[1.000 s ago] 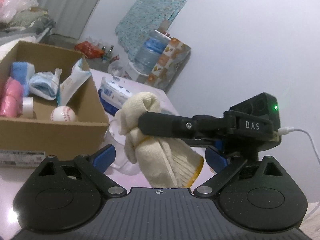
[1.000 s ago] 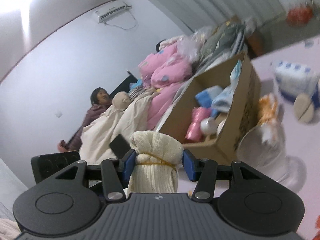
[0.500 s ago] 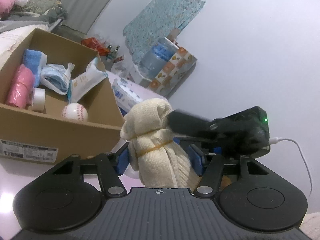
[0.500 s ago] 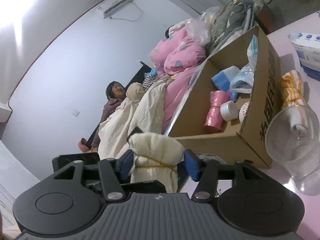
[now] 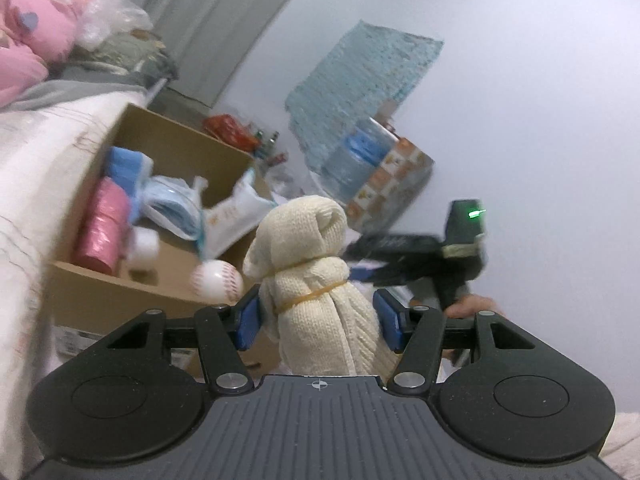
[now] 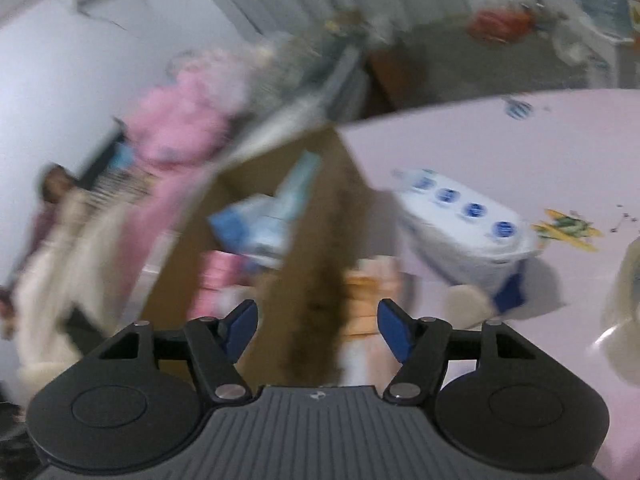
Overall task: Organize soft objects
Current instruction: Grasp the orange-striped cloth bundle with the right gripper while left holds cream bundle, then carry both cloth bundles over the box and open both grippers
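Cream knitted bundle [image 5: 316, 276] with yellow band, white red-stitched ball [image 5: 217, 282], brown cardboard box [image 5: 120, 304], pink roll [image 5: 102, 236]

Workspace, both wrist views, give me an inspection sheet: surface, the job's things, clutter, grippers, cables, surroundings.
Surface: pink table, partly bare, blurred by motion.
Job's things: cream glove bundle tied with a rubber band, upright between the left fingers; open cardboard box holding a pink roll, a baseball and blue-white packs.
Clutter: tissue pack beside the box; yellow-green scrap on the table.
Grippers: left gripper shut on the glove bundle; right gripper open, holding nothing.
Cables: nothing seen.
Surroundings: pink bedding, water bottle under a blue cloth, a seated person, blurred.
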A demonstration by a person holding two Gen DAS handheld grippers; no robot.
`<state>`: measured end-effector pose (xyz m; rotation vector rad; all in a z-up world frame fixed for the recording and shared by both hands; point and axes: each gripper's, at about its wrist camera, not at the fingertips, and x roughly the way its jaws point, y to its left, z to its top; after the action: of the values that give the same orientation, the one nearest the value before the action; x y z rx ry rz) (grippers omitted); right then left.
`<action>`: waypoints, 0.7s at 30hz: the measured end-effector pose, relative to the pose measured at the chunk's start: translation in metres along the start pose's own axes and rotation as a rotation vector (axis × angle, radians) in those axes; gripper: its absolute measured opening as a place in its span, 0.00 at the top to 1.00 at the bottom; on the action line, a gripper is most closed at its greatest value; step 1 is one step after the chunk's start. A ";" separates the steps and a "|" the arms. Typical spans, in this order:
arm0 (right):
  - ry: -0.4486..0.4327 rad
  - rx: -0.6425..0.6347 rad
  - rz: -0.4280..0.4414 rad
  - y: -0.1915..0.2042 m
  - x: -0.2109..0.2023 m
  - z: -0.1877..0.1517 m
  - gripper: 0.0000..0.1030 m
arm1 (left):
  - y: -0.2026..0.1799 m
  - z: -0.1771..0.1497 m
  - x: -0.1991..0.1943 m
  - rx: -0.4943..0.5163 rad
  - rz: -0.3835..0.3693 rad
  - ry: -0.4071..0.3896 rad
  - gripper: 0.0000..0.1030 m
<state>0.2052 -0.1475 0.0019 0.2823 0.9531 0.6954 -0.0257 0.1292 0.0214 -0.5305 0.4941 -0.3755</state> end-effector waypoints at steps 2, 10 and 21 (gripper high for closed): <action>0.063 -0.025 -0.070 -0.006 0.024 0.005 0.27 | 0.006 0.003 -0.005 -0.005 0.014 -0.014 0.44; 0.263 -0.038 -0.115 -0.020 0.090 0.016 0.29 | 0.025 0.015 -0.020 -0.043 0.062 -0.072 0.44; 0.163 -0.090 -0.114 -0.007 0.067 0.008 0.53 | 0.021 0.027 -0.032 -0.028 0.115 -0.101 0.44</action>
<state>0.2409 -0.1083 -0.0412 0.0913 1.0812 0.6615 -0.0331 0.1709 0.0412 -0.5426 0.4307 -0.2306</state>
